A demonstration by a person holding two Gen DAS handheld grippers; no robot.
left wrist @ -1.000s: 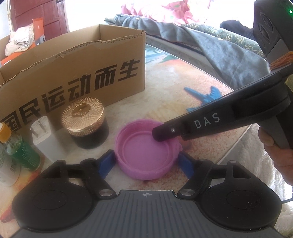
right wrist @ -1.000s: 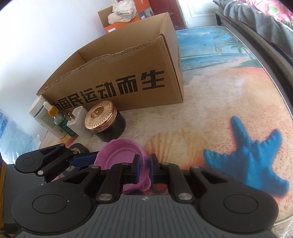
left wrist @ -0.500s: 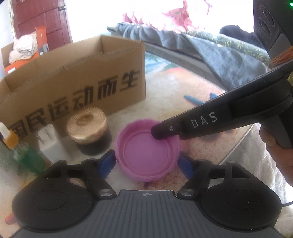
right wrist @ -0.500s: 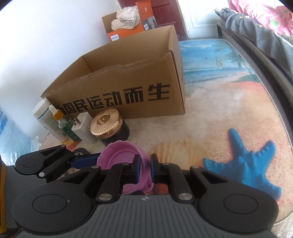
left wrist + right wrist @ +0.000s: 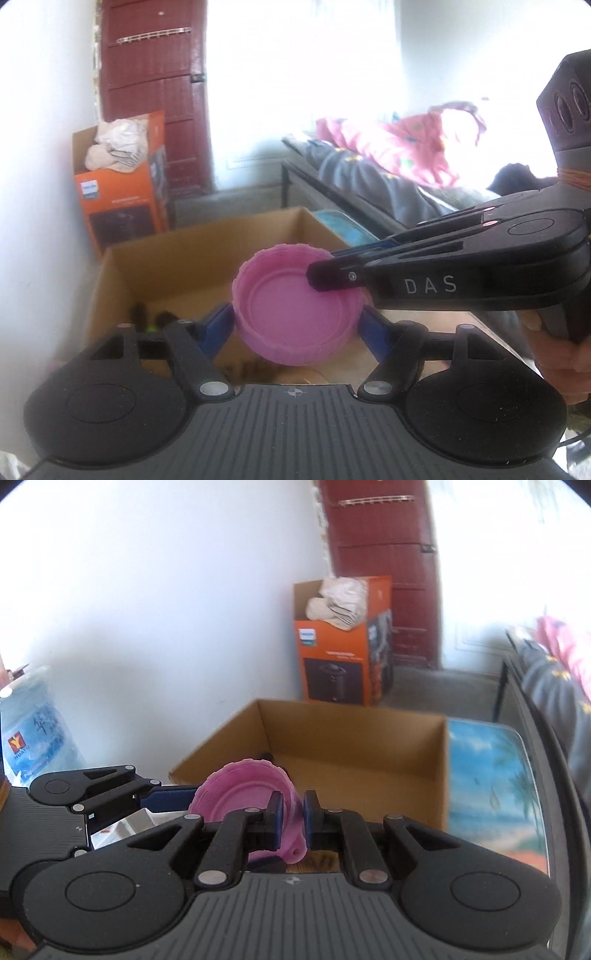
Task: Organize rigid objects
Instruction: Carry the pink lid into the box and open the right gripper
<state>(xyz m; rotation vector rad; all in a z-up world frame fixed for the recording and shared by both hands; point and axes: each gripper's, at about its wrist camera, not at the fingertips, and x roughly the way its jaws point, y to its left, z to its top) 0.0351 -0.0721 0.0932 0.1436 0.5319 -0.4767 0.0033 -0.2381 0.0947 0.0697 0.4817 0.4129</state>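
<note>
Cardboard fills the middle of both views: a large open-topped brown cardboard box (image 5: 122, 280) stands on a table with a printed beach-scene top (image 5: 495, 786), its far and side walls upright and its inside mostly hidden from the left wrist view, where only a few small dark shapes show low at its near left, too blurred to tell. Farther off on the floor, against the white wall and beside a dark red panelled door (image 5: 147, 92), sits an orange printed carton (image 5: 340, 664) with pale crumpled cloth in its open top. At the far right a bed with a grey blanket and pink bedding (image 5: 388, 162) runs along the table's edge. The left gripper (image 5: 297, 326) comes in from the near side with its blue pads pressing the opposite outer sides of a pink round ribbed plastic lid (image 5: 299, 314), so it is clamped across the lid's full width. The right gripper (image 5: 293, 821) reaches in from the right with its jaws brought together on the lid's rim wall, one pad inside the rim and one outside. The lid is held clear of the table by both tools, hollow side up and tilted a little, above the box's near wall. A person's hand (image 5: 565, 347) grips the right gripper's handle at the right edge.
</note>
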